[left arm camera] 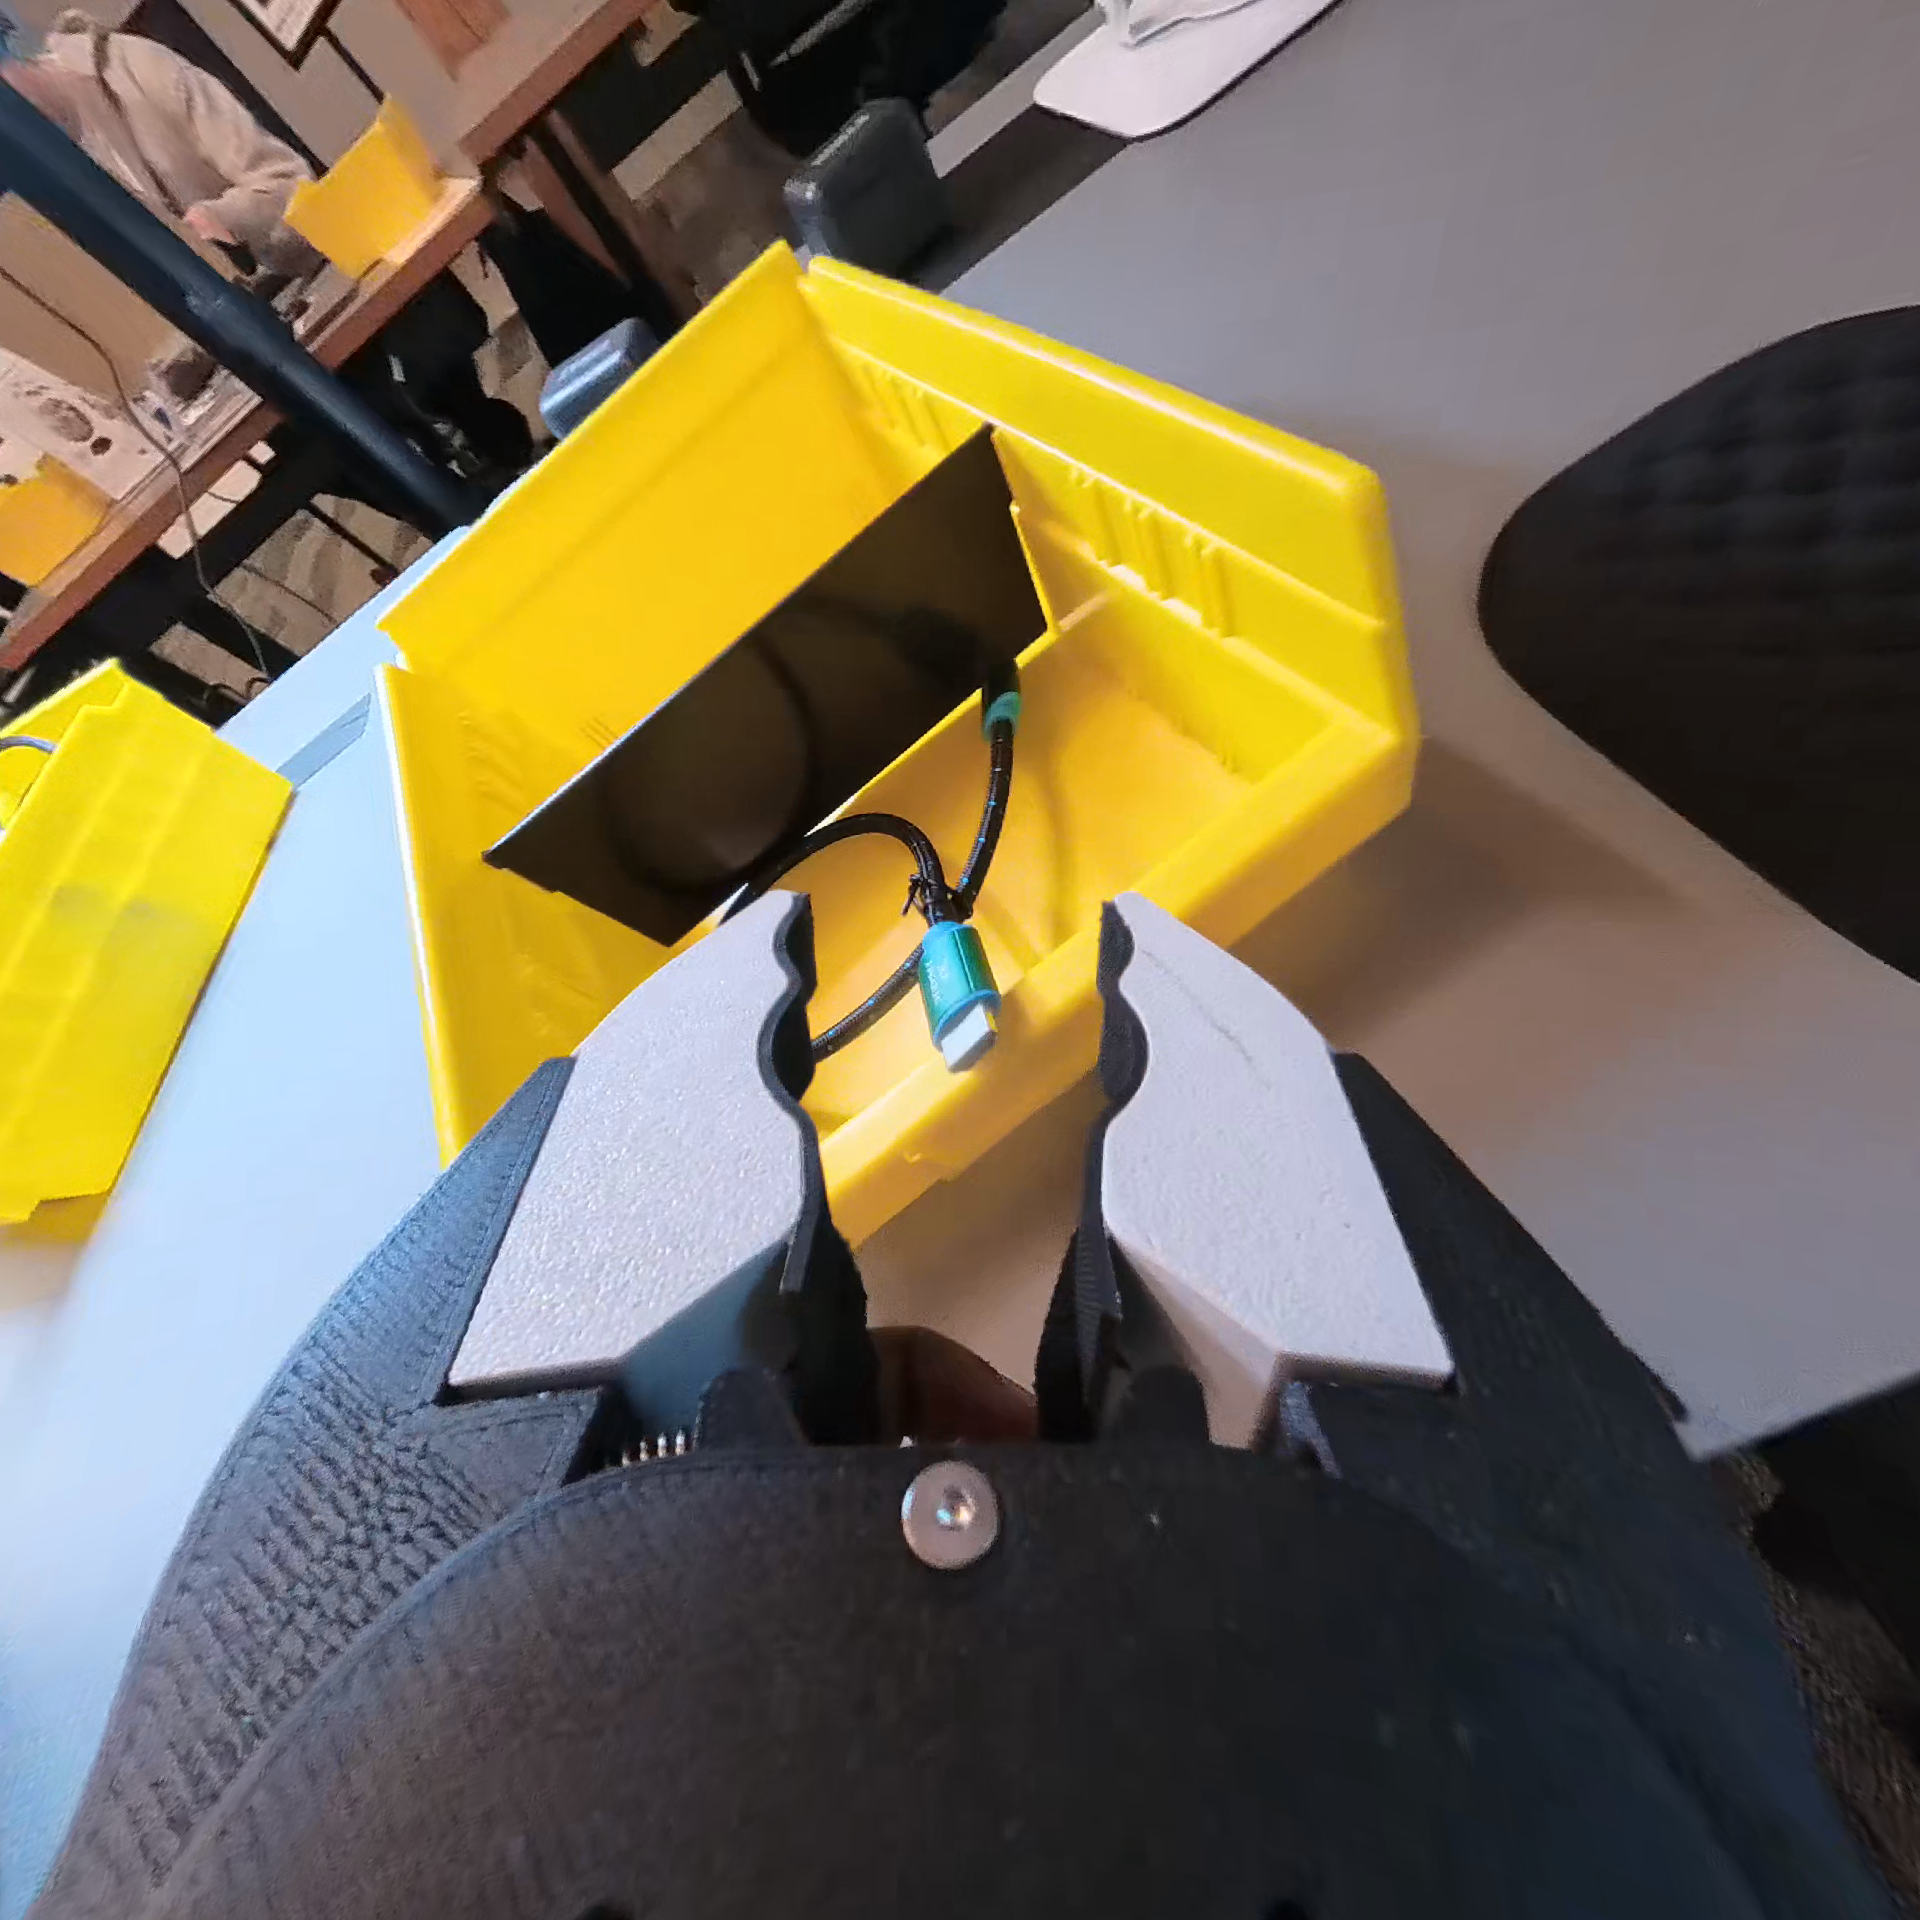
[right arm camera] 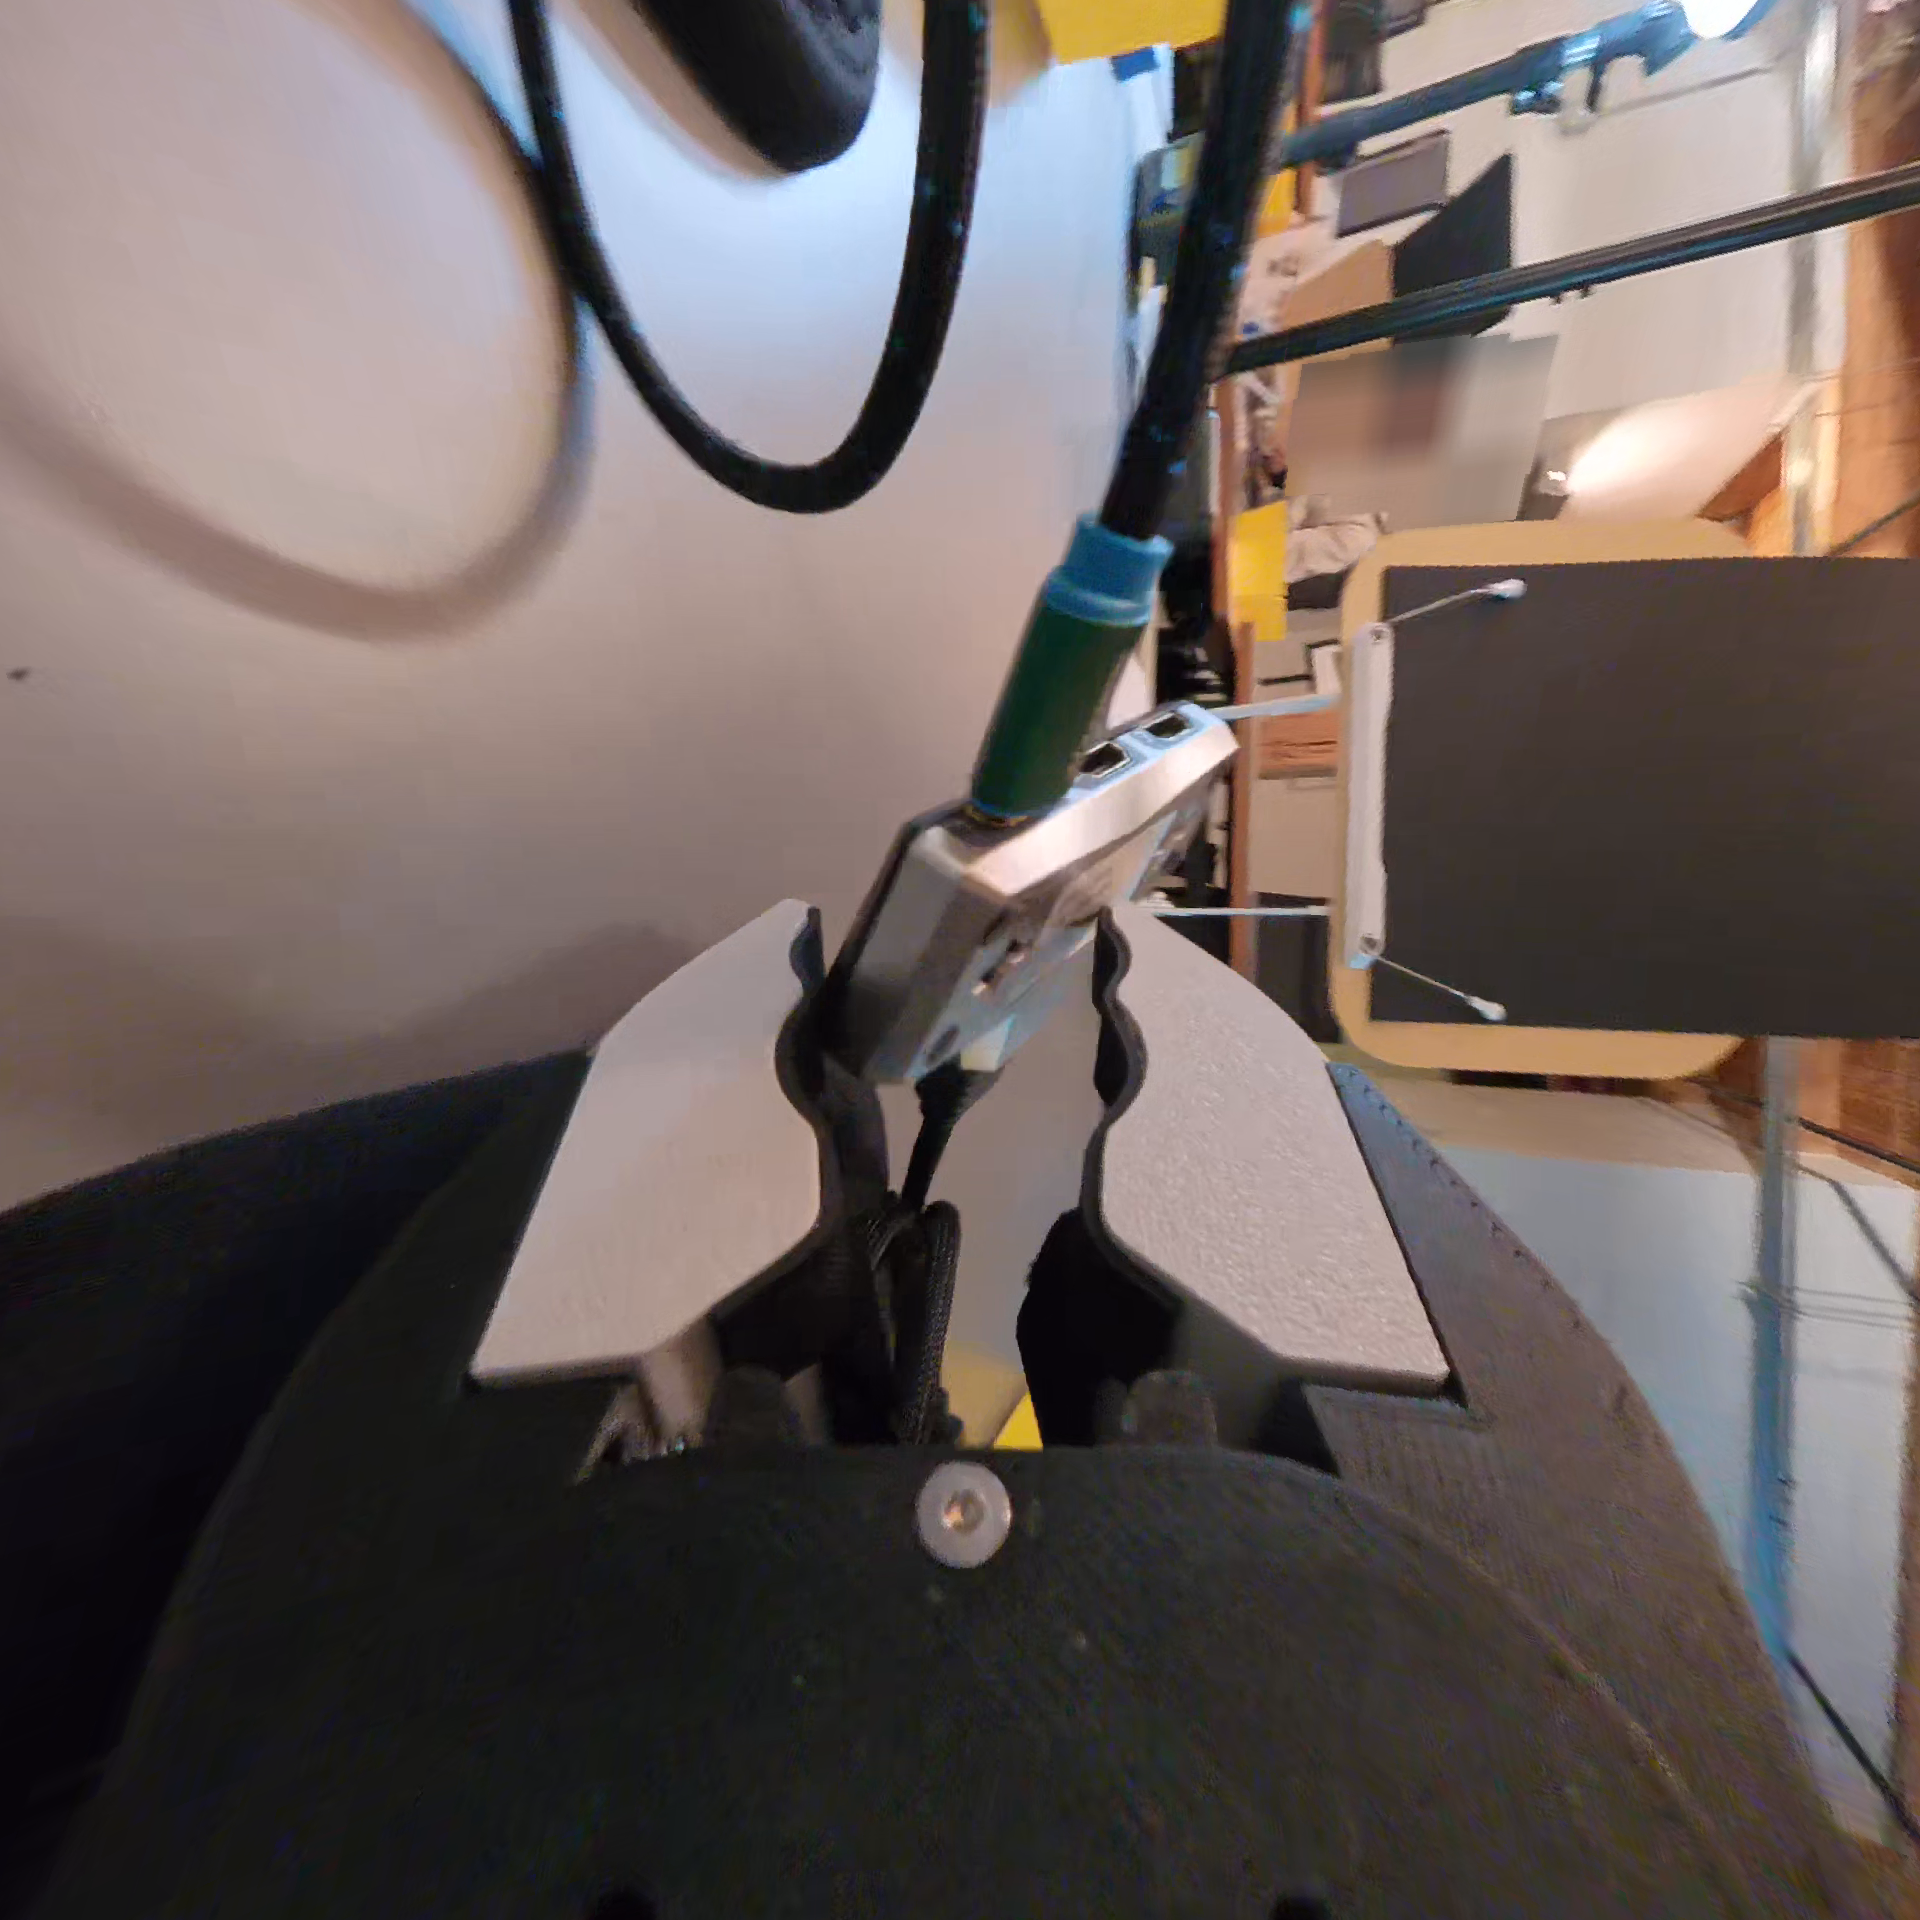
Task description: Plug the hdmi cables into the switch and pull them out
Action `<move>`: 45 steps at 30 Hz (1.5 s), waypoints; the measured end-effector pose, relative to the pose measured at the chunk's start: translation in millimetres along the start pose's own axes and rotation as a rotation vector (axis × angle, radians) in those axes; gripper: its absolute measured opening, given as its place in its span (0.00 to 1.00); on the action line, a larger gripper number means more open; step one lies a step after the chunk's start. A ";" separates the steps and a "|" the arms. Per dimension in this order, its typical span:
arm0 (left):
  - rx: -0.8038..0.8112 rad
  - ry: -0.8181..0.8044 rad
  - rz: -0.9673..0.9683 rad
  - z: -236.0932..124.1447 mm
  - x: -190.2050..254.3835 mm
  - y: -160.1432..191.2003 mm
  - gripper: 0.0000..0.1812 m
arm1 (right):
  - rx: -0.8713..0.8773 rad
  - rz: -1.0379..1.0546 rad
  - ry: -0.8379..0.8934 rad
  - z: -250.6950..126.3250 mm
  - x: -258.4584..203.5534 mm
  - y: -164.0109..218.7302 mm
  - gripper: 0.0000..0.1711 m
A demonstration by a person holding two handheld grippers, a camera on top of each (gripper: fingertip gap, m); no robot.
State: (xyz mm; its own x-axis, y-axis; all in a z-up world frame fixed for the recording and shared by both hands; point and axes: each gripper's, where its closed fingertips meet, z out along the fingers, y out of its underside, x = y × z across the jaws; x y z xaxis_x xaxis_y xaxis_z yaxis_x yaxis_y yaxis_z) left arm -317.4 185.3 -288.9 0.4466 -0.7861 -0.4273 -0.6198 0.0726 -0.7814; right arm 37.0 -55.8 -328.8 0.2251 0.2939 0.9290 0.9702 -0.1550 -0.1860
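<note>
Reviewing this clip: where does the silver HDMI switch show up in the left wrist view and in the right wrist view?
Left wrist view: the switch is not in it; only a loose green plug lies in the yellow bin, ahead of the open left gripper.
Right wrist view: the switch sits centre frame, tilted, between the right gripper fingers, one green plug inserted.
Shared landmark: the grey table.
</note>
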 end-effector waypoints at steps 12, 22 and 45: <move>-0.486 0.144 -0.031 64.4 -5.7 21.0 0.24 | 0.032 0.107 -0.215 -25.4 -6.1 3.5 0.48; -0.655 -0.002 0.136 73.2 -19.6 28.8 0.07 | 0.035 0.127 -0.202 -31.6 0.5 9.5 0.48; 0.545 -0.356 1.093 -20.5 161.8 -195.2 0.07 | 0.727 0.449 0.009 -75.3 64.7 -102.2 0.35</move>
State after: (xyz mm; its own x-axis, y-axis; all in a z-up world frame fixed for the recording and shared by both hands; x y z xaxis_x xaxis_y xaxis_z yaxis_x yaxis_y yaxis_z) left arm -137.3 31.4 -196.2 0.0735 0.0442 -0.9963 -0.4664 0.8846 0.0048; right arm -54.3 -92.0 -225.7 0.6042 0.3416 0.7199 0.6061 0.3895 -0.6935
